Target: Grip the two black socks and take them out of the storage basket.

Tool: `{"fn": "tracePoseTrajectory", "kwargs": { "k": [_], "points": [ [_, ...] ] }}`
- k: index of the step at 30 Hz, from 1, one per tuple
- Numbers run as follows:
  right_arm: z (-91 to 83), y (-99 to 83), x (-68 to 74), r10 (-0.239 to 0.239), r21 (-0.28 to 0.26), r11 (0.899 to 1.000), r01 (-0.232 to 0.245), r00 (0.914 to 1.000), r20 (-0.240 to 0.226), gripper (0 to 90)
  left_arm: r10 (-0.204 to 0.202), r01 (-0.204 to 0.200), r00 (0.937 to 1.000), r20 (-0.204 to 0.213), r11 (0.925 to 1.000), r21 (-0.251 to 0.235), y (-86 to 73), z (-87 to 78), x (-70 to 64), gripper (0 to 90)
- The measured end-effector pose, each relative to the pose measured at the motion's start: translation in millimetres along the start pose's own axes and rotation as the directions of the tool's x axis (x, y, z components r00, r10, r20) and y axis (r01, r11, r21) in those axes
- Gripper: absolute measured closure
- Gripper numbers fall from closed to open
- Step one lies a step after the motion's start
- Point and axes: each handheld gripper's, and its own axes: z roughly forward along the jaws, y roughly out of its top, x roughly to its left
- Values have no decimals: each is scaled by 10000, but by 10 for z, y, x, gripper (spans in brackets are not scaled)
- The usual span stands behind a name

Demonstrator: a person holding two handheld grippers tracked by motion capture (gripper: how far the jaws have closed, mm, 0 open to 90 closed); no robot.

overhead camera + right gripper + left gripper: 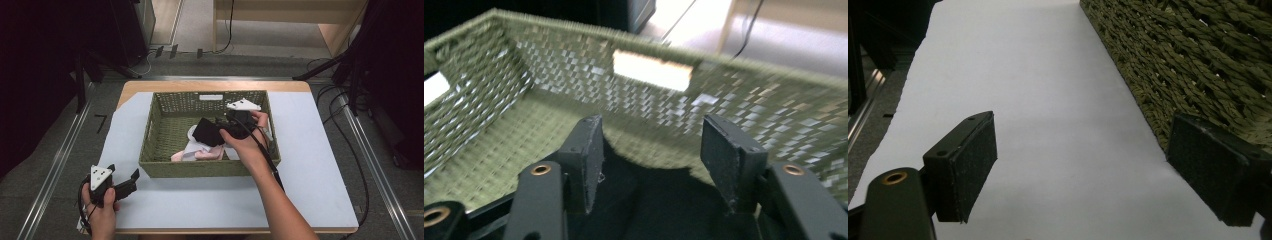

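Right gripper [220,131] is down inside the green woven basket [150,145], its fingers [586,160] spread apart with the black cloth [207,131] lying between and beneath them — not yet pinched, likely lining up a grab. Pink and white garments [200,151] sit just under that cloth. Left gripper [131,181] waits on the worktop beside the basket's near wall, fingers wide, holding nothing. White sheet [310,150] covers the worktop; grey floor, cables and dark stands around it.
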Motion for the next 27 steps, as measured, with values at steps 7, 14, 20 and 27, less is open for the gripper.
{"fn": "tracePoseTrajectory", "kwargs": {
  "k": [7,14,20,27],
  "points": [
    [125,-32,17,672,695,9956,-630,9959,-603,464,100,-100,9999,-45,9999,64,2,6,-11,140],
    [297,-94,165,-41,1900,9815,216,9957,-920,490,89,-89,10000,-43,9999,64,1,6,-12,140],
    [354,-122,170,-357,2597,9639,592,9949,-943,724,117,-117,9999,-44,9999,57,1,4,-14,140],
    [241,-89,110,-476,1985,9788,498,9987,-157,900,81,-80,10000,-41,9999,122,4,12,-15,140]
  ]
}}
